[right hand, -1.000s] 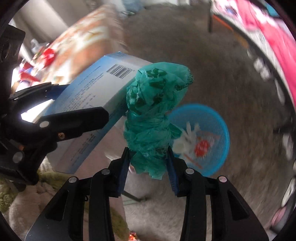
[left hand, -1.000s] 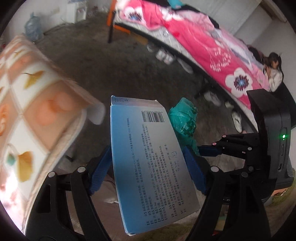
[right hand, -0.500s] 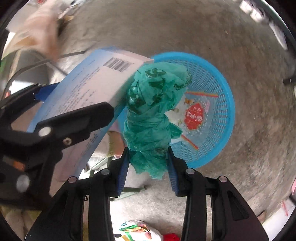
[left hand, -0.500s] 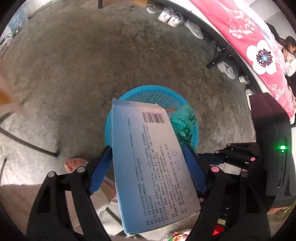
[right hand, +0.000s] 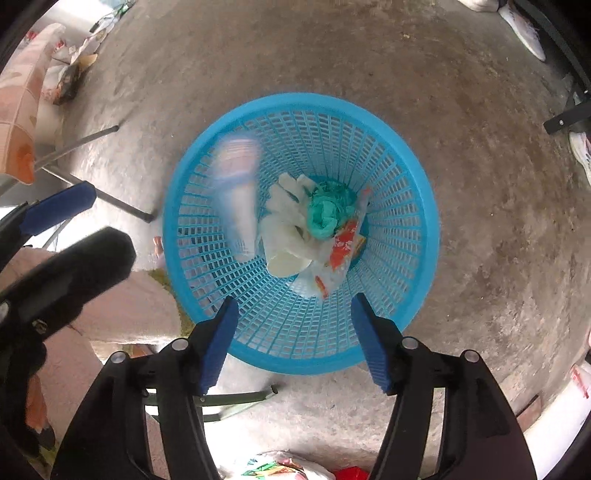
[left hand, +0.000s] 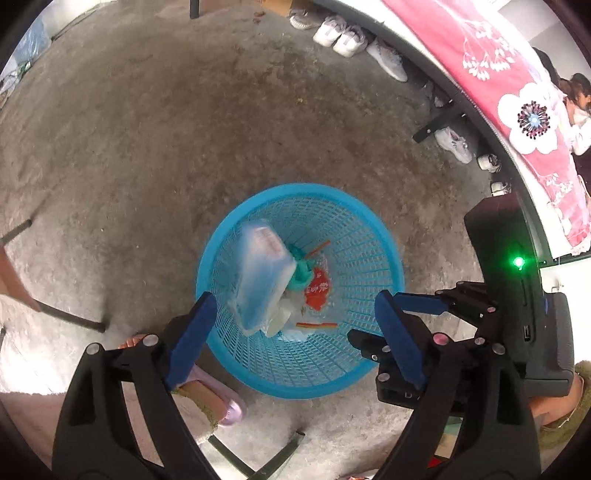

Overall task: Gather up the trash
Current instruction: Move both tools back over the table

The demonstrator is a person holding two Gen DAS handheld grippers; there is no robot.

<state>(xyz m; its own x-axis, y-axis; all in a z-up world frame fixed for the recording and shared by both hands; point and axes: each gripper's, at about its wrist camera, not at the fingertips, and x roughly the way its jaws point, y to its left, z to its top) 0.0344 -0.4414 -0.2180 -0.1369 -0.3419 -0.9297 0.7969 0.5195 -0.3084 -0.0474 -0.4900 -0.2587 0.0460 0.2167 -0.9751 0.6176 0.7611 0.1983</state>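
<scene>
Left tool: jaws spread wide apart, nothing between the blue pads. It hangs above the near rim of the blue basket. Right tool: jaws likewise apart and empty, positioned over the near wall of the same basket; in the left wrist view its black body sits just to the right of the left tool.

The pale blue box appears motion-blurred inside the basket mouth, on its left side, clear of both tools; whether it touches the basket wall cannot be determined. The right wrist view shows it as a blurred pale streak against the left inner wall.

The green plastic bag lies at the basket bottom, bunched, touching white crumpled paper on its left and a red-and-white wrapper on its right.

The basket stands on a grey concrete floor. White shoes line the edge of a bed with a pink floral cover at upper right. A patterned cloth hangs at the far left of the right wrist view.
</scene>
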